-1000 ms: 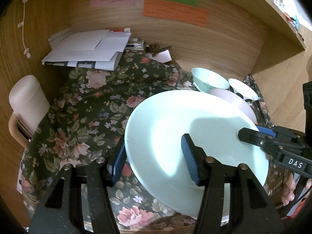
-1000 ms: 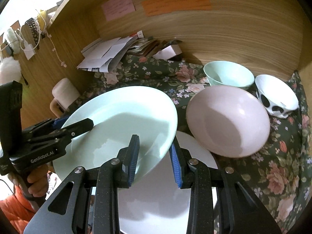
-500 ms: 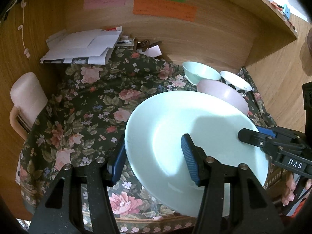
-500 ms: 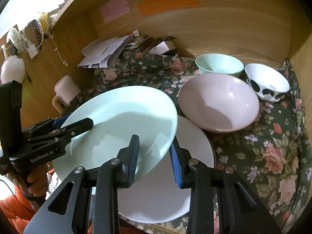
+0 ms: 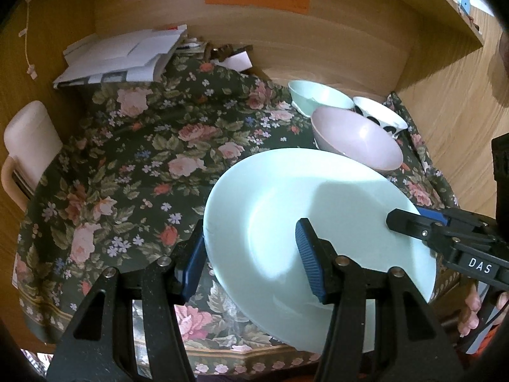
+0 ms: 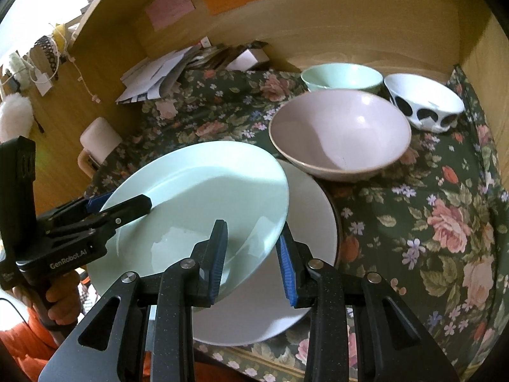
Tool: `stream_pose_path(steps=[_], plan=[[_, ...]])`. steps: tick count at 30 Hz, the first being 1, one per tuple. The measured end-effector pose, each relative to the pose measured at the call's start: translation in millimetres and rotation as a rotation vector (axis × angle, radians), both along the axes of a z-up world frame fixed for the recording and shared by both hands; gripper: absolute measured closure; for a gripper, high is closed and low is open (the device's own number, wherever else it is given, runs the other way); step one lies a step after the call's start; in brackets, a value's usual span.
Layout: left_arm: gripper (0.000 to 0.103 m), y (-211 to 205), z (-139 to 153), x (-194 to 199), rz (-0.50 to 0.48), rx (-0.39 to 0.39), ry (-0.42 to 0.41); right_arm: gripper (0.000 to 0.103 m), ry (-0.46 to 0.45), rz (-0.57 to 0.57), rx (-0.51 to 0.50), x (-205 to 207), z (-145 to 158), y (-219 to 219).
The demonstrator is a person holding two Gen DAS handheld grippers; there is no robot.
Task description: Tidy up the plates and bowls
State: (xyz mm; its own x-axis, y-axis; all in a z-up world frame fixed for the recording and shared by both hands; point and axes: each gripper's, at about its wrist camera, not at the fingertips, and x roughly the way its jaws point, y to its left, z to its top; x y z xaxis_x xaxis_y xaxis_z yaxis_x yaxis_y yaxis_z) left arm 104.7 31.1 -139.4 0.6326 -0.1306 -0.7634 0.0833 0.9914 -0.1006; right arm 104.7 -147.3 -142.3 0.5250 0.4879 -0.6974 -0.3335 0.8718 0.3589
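A pale green plate (image 5: 318, 222) (image 6: 197, 197) is held tilted above the table by both grippers. My left gripper (image 5: 251, 261) is shut on its left rim; it also shows in the right wrist view (image 6: 127, 205). My right gripper (image 6: 253, 251) is shut on its right rim, and it also shows in the left wrist view (image 5: 410, 219). Under the plate lies a white plate (image 6: 305, 222). Behind stand a pink bowl (image 6: 340, 137) (image 5: 356, 137), a green bowl (image 6: 342, 76) (image 5: 318, 95) and a white bowl with black spots (image 6: 423, 102) (image 5: 378, 117).
A floral cloth (image 5: 127, 159) covers the table. A pile of papers (image 5: 124, 57) lies at the back left by the wooden wall (image 5: 318, 38). A pale chair back (image 5: 28, 140) stands at the left edge. A wooden side panel (image 6: 477, 47) closes the right.
Both grippers have pulled back from the table with the green plate, which stays in the same hold. More of the cloth and the white plate now shows.
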Motion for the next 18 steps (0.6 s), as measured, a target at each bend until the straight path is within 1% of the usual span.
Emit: stream_pose_path(steps=[7,18], plan=[[0.049,-7,-8,2,-0.01,-0.005,0.016,0.074,0.034,-0.015,0.005,0,-11,-7],[0.049,-15,-22,10,-0.018,0.006,0.049,0.074,0.06,-0.038,0.008,3,-20,-12]])
